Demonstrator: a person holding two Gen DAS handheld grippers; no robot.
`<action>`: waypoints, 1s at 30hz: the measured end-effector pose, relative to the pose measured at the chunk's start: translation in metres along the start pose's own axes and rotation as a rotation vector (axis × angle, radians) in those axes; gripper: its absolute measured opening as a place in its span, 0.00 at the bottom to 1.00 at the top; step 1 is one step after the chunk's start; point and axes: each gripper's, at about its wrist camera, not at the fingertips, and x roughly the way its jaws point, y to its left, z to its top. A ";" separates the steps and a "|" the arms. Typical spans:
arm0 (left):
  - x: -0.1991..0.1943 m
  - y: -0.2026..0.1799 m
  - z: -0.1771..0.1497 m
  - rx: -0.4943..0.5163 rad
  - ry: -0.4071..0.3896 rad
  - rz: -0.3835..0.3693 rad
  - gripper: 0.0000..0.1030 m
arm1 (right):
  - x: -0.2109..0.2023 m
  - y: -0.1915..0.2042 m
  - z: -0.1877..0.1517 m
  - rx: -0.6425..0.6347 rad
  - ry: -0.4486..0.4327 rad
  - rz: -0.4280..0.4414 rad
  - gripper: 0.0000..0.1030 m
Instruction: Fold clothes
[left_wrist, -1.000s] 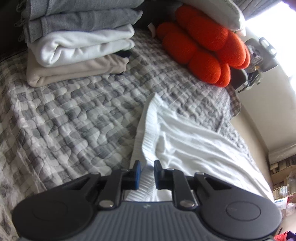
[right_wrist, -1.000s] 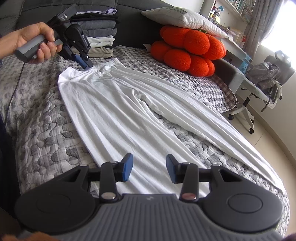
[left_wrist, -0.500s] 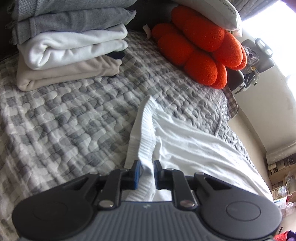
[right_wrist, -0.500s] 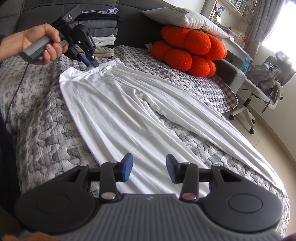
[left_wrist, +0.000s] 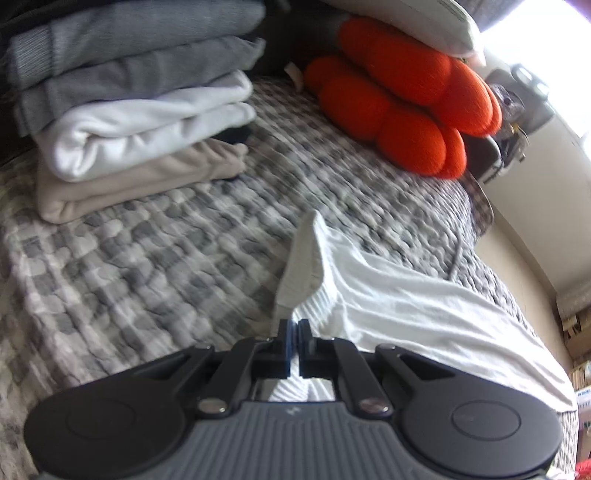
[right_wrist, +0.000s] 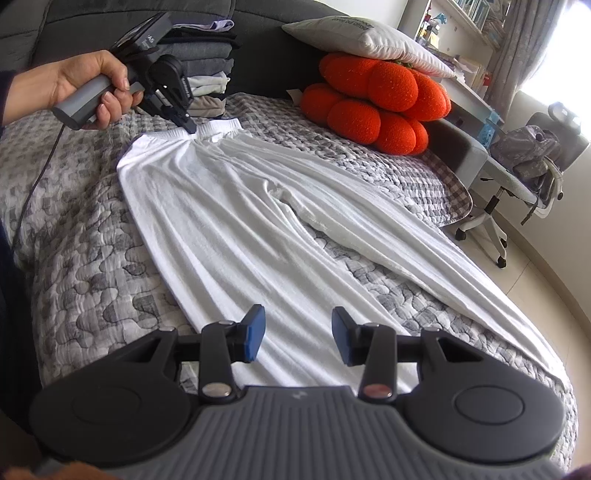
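The white trousers (right_wrist: 258, 236) lie flat along the bed (right_wrist: 81, 258), waistband (right_wrist: 218, 127) at the far end and legs running toward the near right. Your left tongs (left_wrist: 294, 341) have just closed on the waistband's middle; the pads pinch a ridge of its fabric, though the left wrist view is blurred and how much cloth is caught is hard to judge. Your left hand (right_wrist: 96, 86) grips the handle at the far left. Your right tongs (right_wrist: 298, 338) hang partly open above the near leg with nothing between the pads. Beyond the waistband sits a stack of folded clothes (left_wrist: 136, 110). To the far right lies an orange cushion (right_wrist: 373, 99) with a pillow (right_wrist: 365, 38) on top.
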 end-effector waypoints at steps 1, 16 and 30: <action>0.000 0.002 0.000 -0.006 -0.003 0.003 0.03 | 0.000 0.000 0.000 0.000 -0.001 0.001 0.43; 0.014 -0.006 -0.002 0.054 -0.010 0.072 0.06 | 0.000 0.002 0.000 -0.008 -0.002 -0.004 0.43; -0.067 0.051 -0.021 -0.324 0.018 -0.066 0.30 | -0.009 0.002 0.004 -0.010 -0.038 -0.001 0.43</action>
